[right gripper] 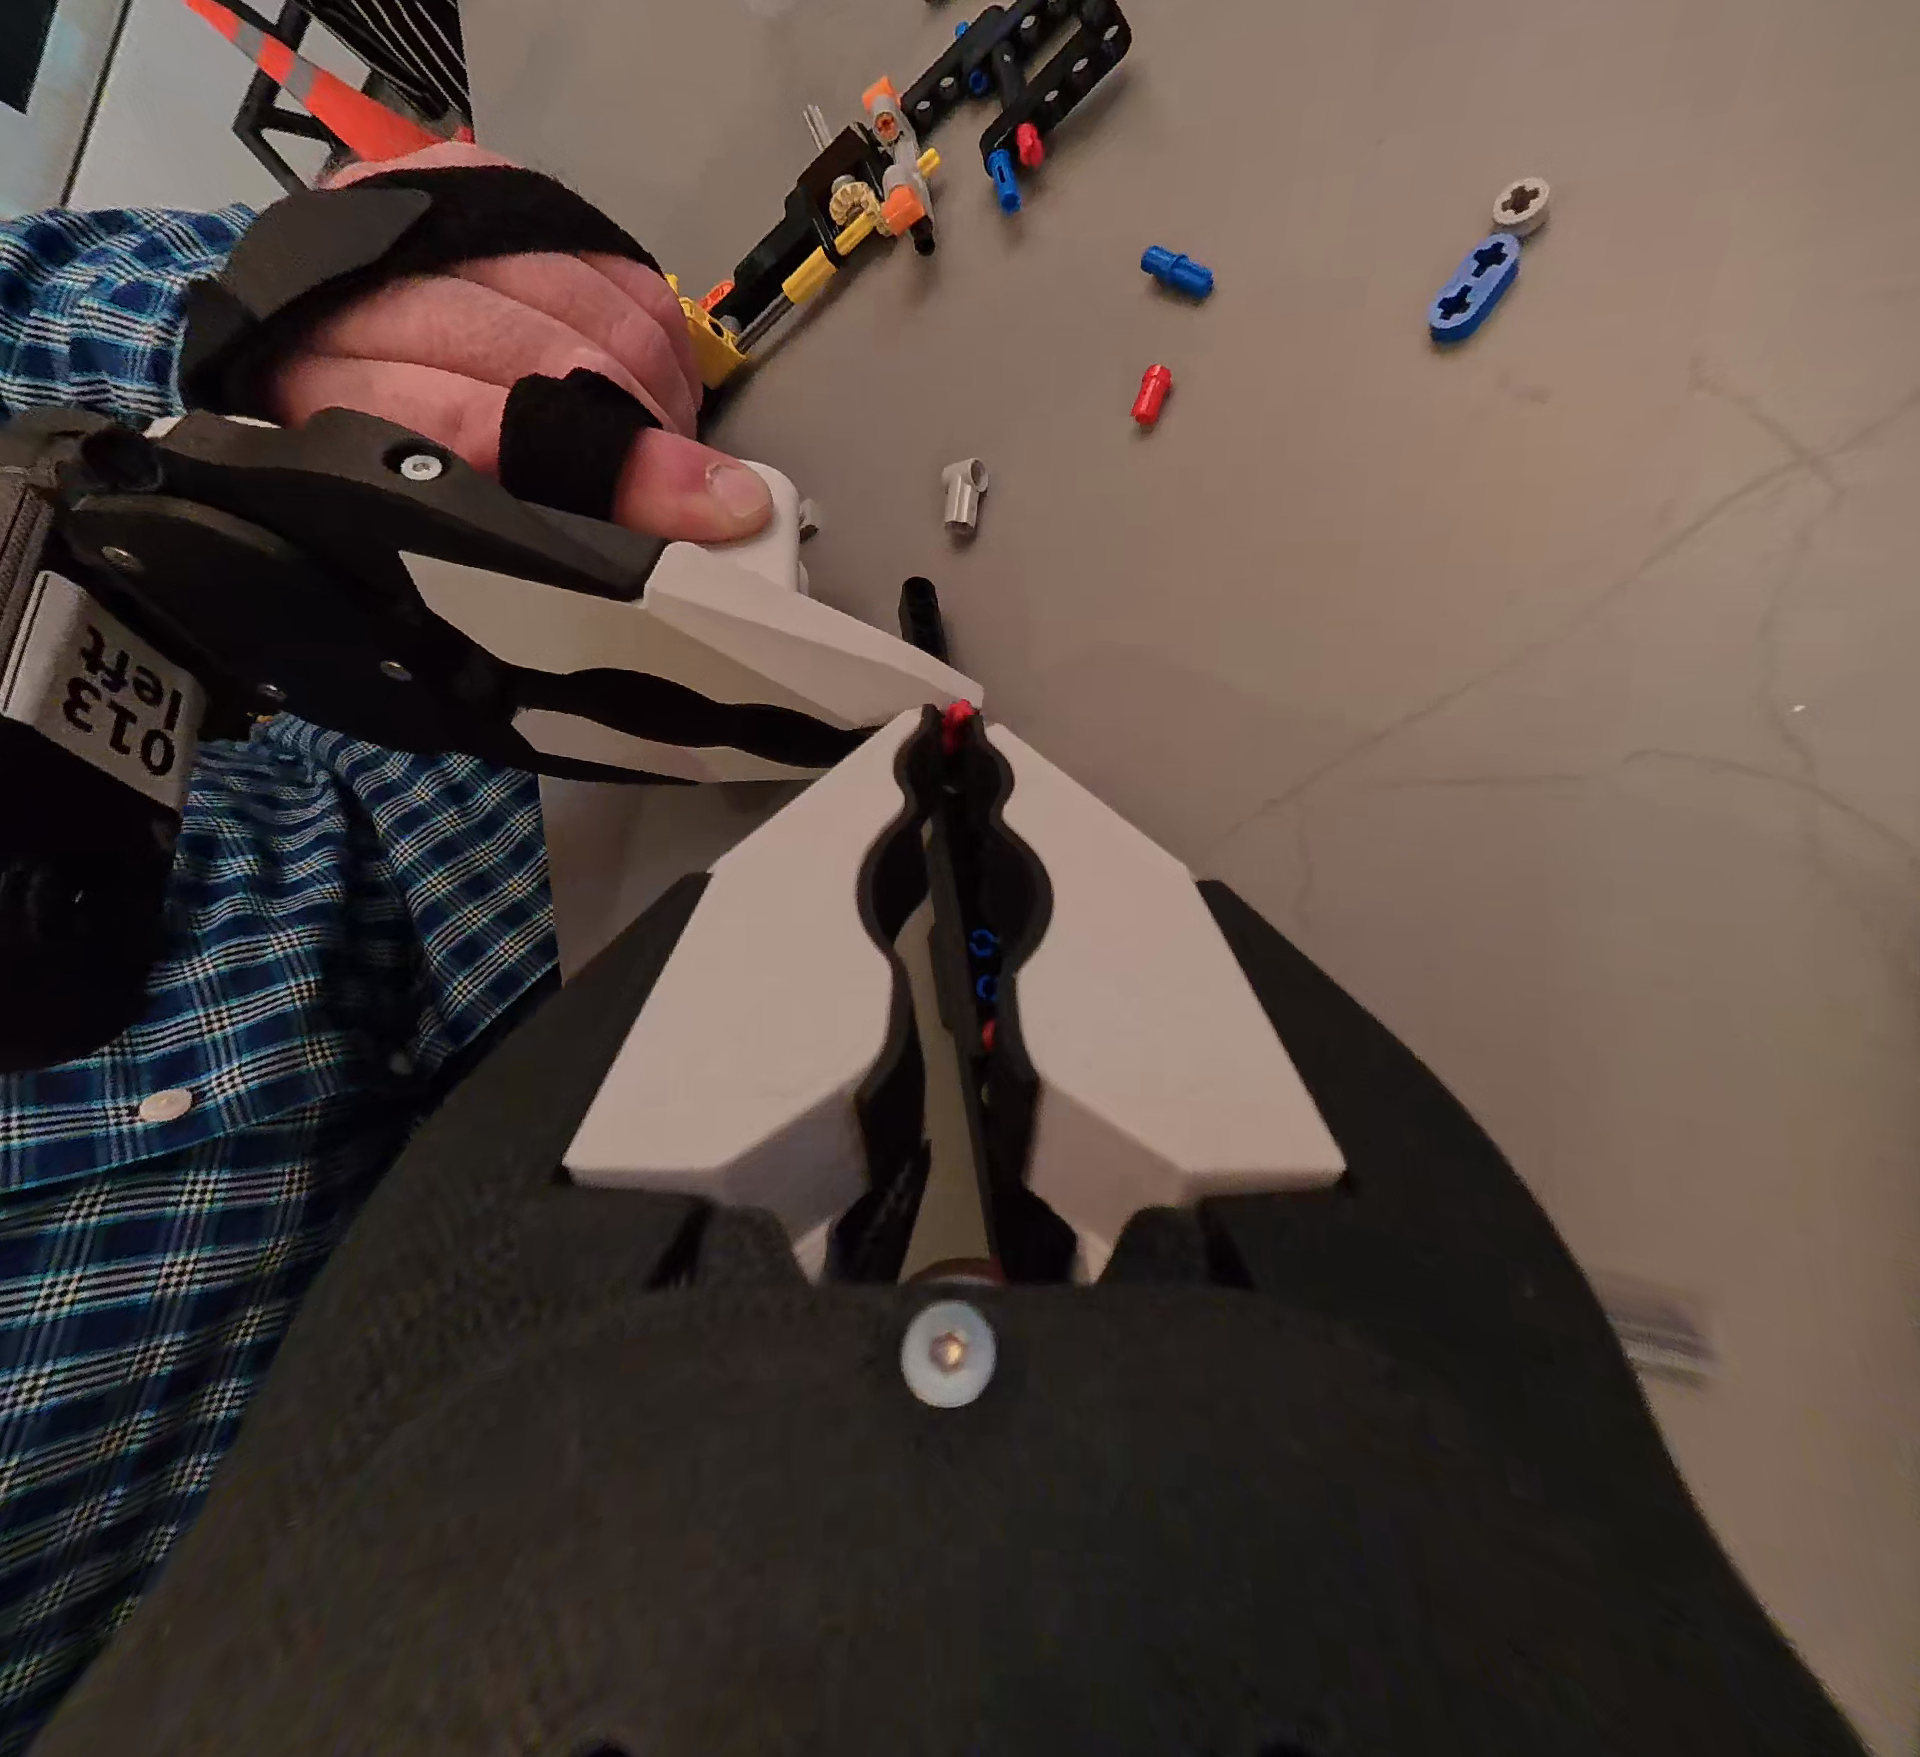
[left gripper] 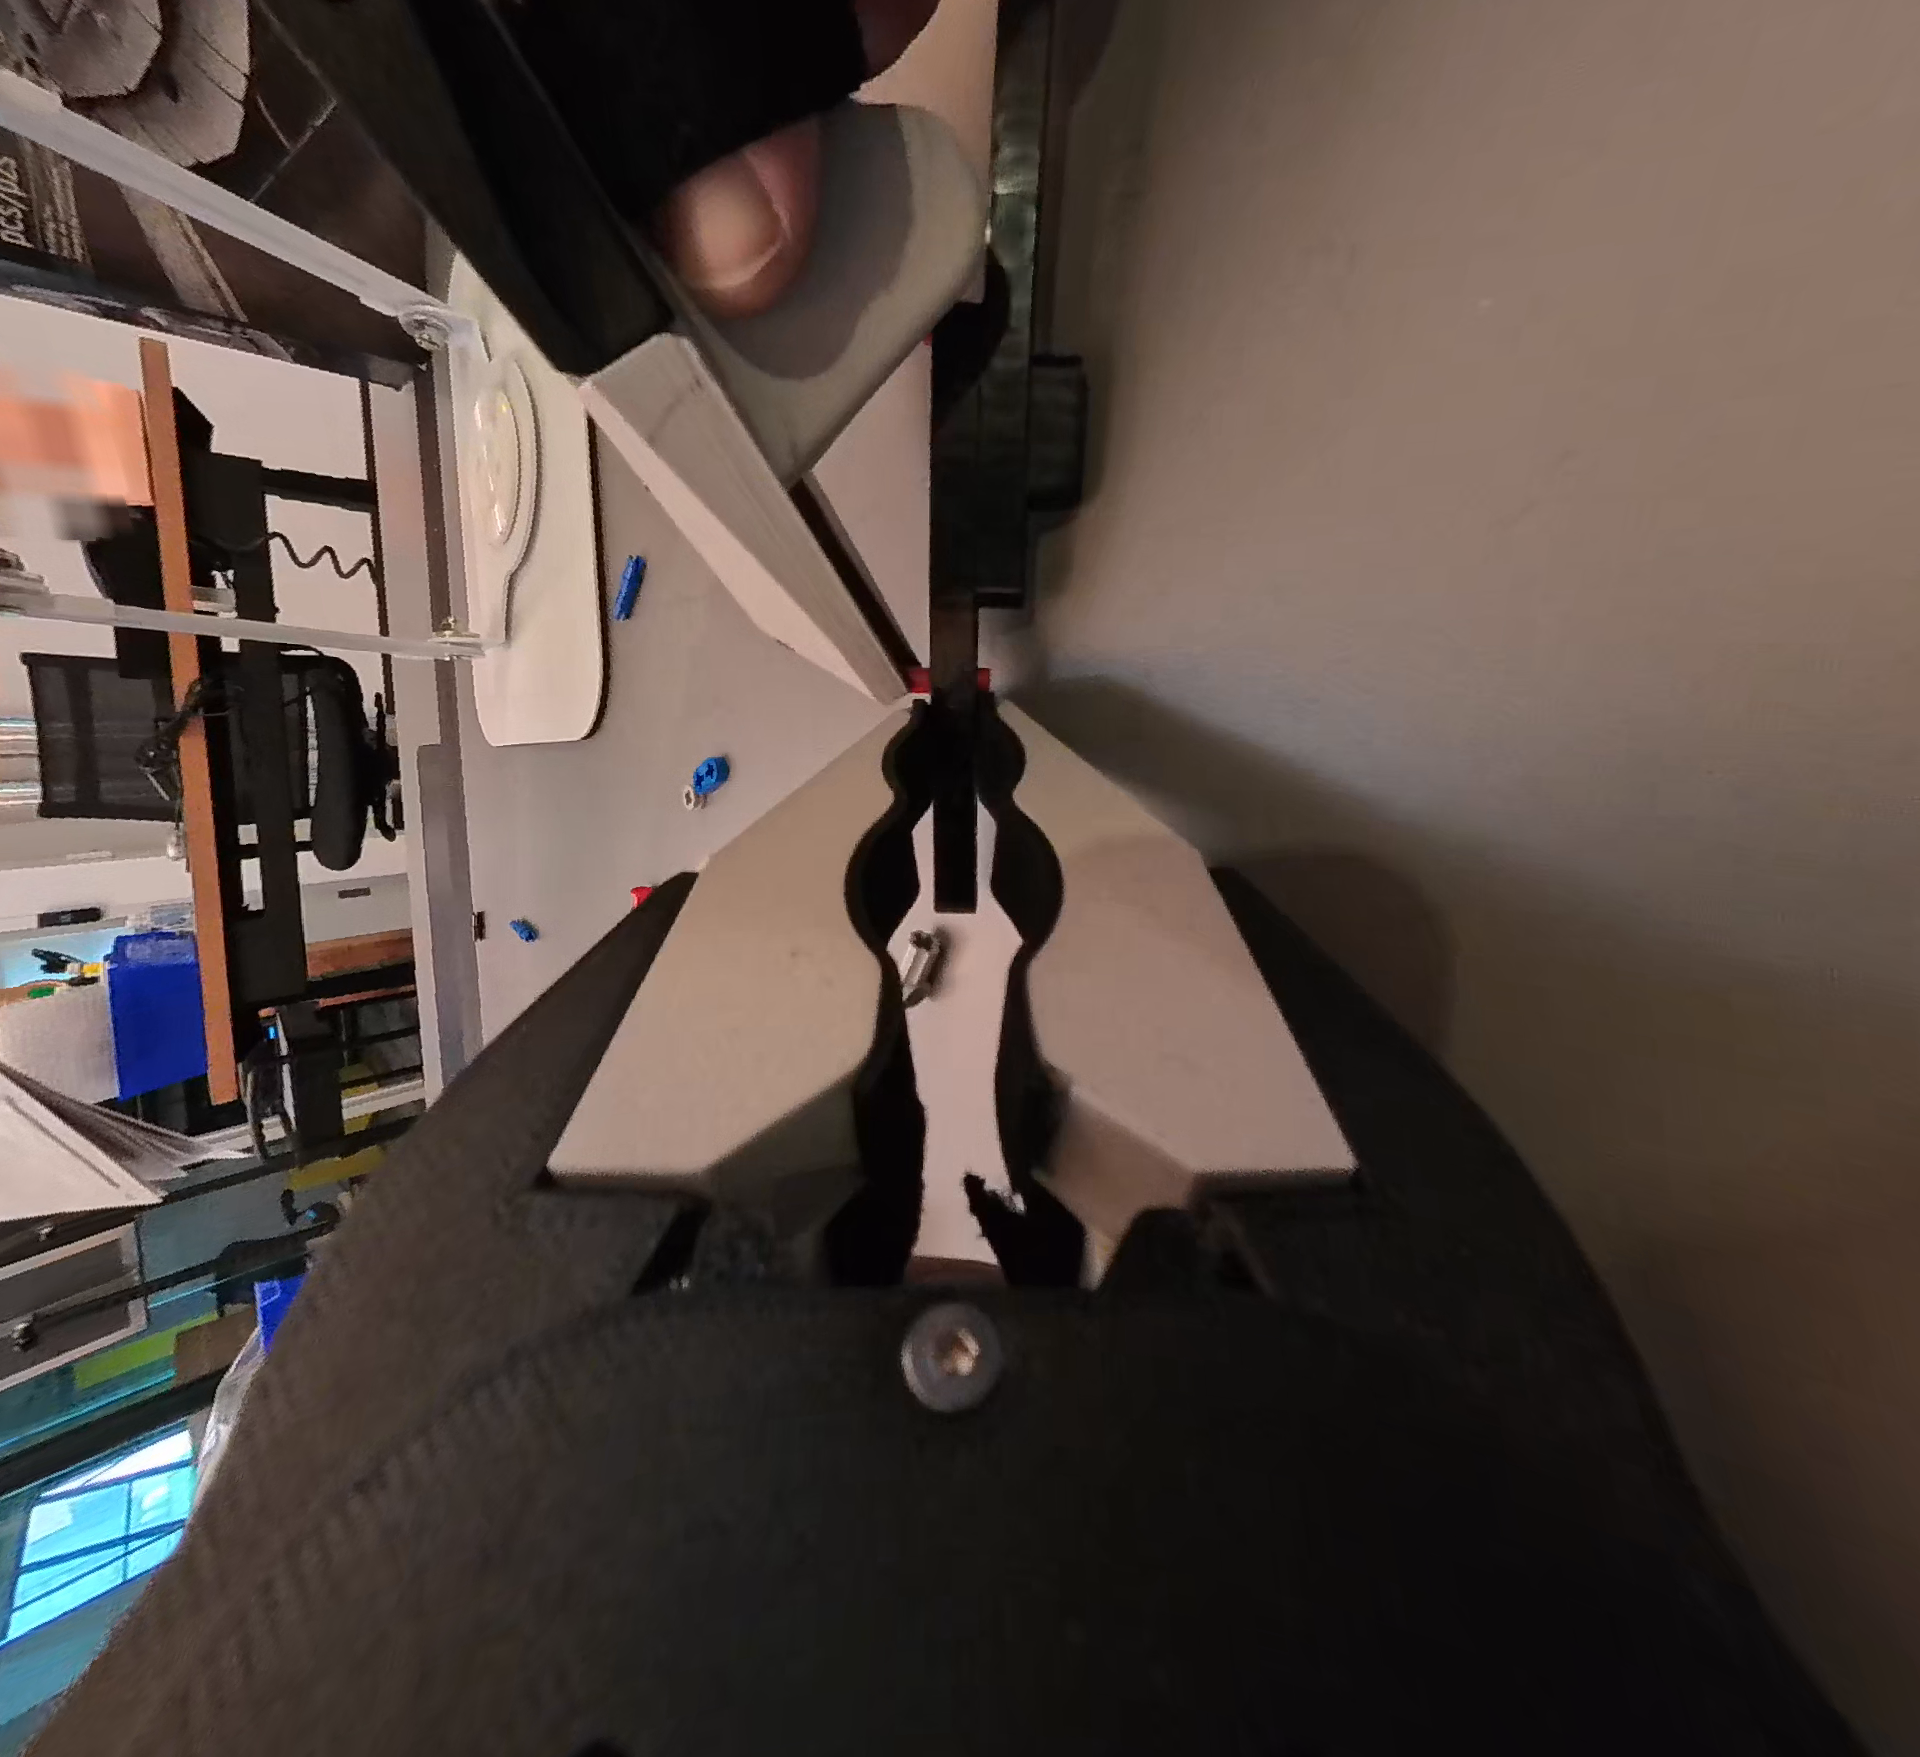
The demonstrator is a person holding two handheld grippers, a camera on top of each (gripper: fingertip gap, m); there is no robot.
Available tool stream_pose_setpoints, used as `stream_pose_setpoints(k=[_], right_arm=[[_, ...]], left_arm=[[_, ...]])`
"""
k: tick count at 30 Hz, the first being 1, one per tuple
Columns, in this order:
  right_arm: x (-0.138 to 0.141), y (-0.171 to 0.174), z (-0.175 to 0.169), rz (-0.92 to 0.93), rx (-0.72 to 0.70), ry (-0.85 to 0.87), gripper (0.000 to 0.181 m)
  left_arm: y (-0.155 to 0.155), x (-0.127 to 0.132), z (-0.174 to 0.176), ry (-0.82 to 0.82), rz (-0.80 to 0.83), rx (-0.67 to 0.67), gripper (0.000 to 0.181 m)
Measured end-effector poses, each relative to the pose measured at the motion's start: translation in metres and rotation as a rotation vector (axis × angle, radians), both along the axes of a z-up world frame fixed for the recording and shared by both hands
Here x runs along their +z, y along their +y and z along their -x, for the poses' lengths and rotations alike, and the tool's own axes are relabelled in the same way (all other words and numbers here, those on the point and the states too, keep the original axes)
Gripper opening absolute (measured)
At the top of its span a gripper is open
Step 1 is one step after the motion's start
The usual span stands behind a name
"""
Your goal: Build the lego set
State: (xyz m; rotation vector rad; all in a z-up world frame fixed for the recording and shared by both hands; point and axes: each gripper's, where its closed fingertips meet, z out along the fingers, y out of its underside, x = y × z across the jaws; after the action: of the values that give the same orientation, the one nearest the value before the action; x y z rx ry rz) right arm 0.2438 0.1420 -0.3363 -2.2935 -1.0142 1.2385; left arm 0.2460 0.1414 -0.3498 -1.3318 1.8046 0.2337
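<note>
Grippers meet tip to tip above the grey tabletop [right gripper: 1558,772] as I work a small red pin [right gripper: 958,720] into a black Technic beam [right gripper: 971,1001]. My right gripper [right gripper: 951,751] is clamped on that beam, whose long axis runs back between the fingers toward the camera, blue pins showing in its holes. The red pin sits at the beam's far end, right at the fingertips. My left gripper [left gripper: 945,720] comes in from the side, its jaws drawn close around a black beam end [left gripper: 956,834]; whether it truly grips or only steadies, I cannot tell. By my reckoning the coming push runs along the beam's axis, with both grippers equally near. Partly built black-and-yellow assemblies [right gripper: 935,118] and loose blue, red and grey pieces lie well apart on the table.
</note>
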Motion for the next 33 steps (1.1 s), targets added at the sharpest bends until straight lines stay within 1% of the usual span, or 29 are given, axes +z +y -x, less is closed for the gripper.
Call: stream_pose_setpoints(k=[9,14,16,18,20,23,24,25,26,27,28,31,33], right_arm=[[0.003,0.002,-0.001,0.021,-0.016,0.036,0.0],[0.002,0.001,-0.001,0.023,-0.001,0.034,0.001],[0.002,0.001,-0.001,0.011,0.006,0.019,0.0],[0.003,0.002,0.0,-0.022,0.009,0.002,0.003],[0.003,-0.002,0.001,-0.04,0.037,-0.012,0.01],[-0.002,-0.006,0.0,-0.049,0.078,-0.038,0.01],[-0.003,-0.007,0.002,-0.052,0.084,-0.032,0.006],[-0.003,-0.007,0.003,-0.049,0.082,-0.033,0.005],[-0.003,-0.007,0.003,-0.05,0.085,-0.038,0.004],[-0.003,-0.006,0.003,-0.058,0.084,-0.044,0.004],[-0.002,-0.004,0.003,-0.066,0.078,-0.045,0.003],[-0.001,-0.004,0.004,-0.064,0.084,-0.053,0.001],[-0.001,-0.002,0.004,-0.072,0.076,-0.065,0.003]], left_arm=[[0.001,0.001,0.0,-0.008,0.017,-0.01,0.007],[-0.001,0.0,-0.001,-0.023,0.057,-0.026,0.007],[-0.001,0.001,-0.002,-0.014,0.043,-0.029,0.006],[-0.001,0.0,-0.002,-0.013,0.041,-0.034,0.006],[-0.002,0.001,-0.003,-0.014,0.029,-0.035,0.006],[-0.005,0.001,-0.001,-0.011,0.025,-0.039,0.006],[-0.004,0.001,0.001,-0.01,0.033,-0.028,0.008],[-0.002,0.005,0.002,-0.024,0.033,-0.017,0.016],[-0.002,0.004,0.006,-0.012,0.053,-0.011,0.016],[-0.002,0.001,0.009,0.013,0.072,-0.005,0.008],[0.0,0.0,0.012,0.026,0.065,-0.001,0.006],[0.0,0.001,0.012,0.034,0.041,-0.008,0.006],[0.001,0.001,0.01,0.036,0.034,-0.016,0.006]])
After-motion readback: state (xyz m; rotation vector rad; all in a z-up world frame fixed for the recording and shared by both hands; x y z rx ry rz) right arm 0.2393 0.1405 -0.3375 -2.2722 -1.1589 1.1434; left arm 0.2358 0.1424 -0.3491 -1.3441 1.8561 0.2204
